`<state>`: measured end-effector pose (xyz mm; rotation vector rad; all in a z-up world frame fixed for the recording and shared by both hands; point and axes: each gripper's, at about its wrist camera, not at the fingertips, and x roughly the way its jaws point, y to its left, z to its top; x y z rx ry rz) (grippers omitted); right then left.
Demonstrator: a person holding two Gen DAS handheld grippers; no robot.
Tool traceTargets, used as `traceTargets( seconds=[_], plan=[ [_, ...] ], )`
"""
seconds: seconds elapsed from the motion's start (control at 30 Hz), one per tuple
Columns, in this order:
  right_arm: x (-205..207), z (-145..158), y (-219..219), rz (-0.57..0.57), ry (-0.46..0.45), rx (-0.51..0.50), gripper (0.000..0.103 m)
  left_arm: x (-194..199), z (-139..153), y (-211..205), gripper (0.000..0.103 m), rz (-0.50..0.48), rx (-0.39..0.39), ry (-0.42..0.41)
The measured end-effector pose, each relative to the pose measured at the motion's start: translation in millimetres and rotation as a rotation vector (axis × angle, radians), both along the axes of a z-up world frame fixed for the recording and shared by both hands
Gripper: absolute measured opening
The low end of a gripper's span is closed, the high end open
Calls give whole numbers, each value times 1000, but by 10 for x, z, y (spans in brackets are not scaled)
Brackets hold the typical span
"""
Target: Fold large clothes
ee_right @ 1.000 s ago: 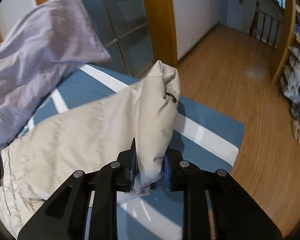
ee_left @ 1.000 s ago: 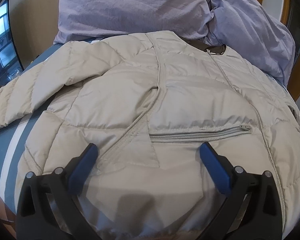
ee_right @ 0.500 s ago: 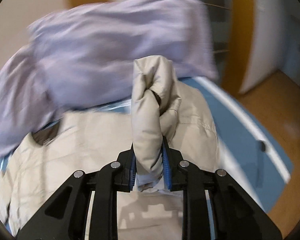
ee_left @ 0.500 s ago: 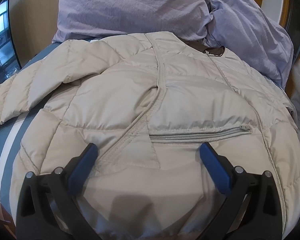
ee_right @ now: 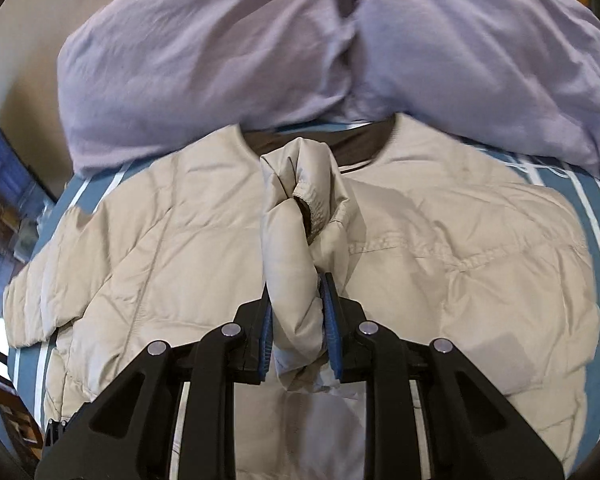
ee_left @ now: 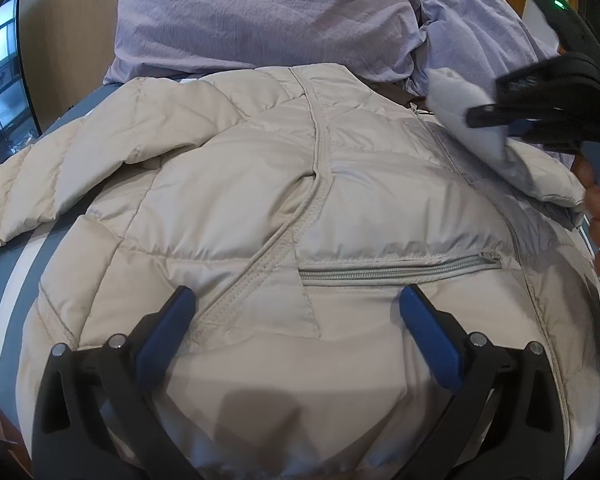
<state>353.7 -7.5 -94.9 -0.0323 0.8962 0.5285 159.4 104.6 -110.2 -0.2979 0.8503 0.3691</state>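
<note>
Swung the sleeve (ee_right: pixel 296 216) over from the bed edge, now dangling mid-frame above the jacket (ee_right: pixel 440 240). Right claw (ee_right: pixel 298 320) pinched tight on its cuff end, also poking in at upper right of the left view. Left claw (ee_left: pixel 296 308) spread wide, hovering low over the jacket near the pocket zip (ee_left: pixel 396 270), gripping nothing. Purple duvet (ee_right: pixel 260 52) bunched up top.

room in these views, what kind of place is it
Most likely a bedroom: a beige puffer jacket lies spread on a blue striped bed sheet, with a bulky lilac duvet heaped behind it.
</note>
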Motion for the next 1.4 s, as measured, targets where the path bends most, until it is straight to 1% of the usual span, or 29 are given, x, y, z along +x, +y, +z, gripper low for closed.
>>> traceTargets(
  seconds=[0.07,0.2,0.3,0.37,0.4,0.43,0.5,0.53,0.63,0.73,0.83,0.93,1.0,1.1,1.23,1.33,1.4],
  plan=[
    [-61,-37,64,12,7,-7,23,1,1,-2,101,0,0,0],
    [-8,-184,178,23,37,-38,24,0,3,-3,101,0,1,0],
    [1,-271,202,38,60,-61,28,-1,4,1,101,0,0,0],
    [-36,-227,200,62,74,-46,39,1,4,-2,101,0,0,0],
    [-57,-184,186,75,90,-22,51,0,4,0,101,0,0,0],
    [-68,-145,170,83,96,-2,56,-1,4,1,101,0,0,0],
    [-107,0,109,85,69,38,56,-1,4,0,101,0,0,0],
    [-117,78,59,72,38,53,56,-1,4,1,101,0,0,0],
    [-59,130,-15,15,-2,28,56,-1,4,1,101,0,0,0],
    [51,25,-63,-51,-2,-30,56,0,5,-1,101,0,0,0],
    [117,-45,-107,-82,7,-32,56,0,6,0,101,0,-1,0],
    [144,-73,-105,-114,-15,-46,56,0,7,-1,101,0,-1,0],
    [157,-117,-89,-115,-11,-57,56,1,7,-2,101,0,-1,0],
    [166,-215,-17,-98,11,-75,60,1,6,-3,101,0,-1,0],
    [122,-308,111,-67,1,-127,64,0,5,-2,101,1,-1,0],
    [98,-368,186,-63,-27,-175,66,0,4,-2,101,1,-1,0],
    [64,-423,247,-64,-67,-211,67,-1,4,0,101,1,-2,0]
  ],
)
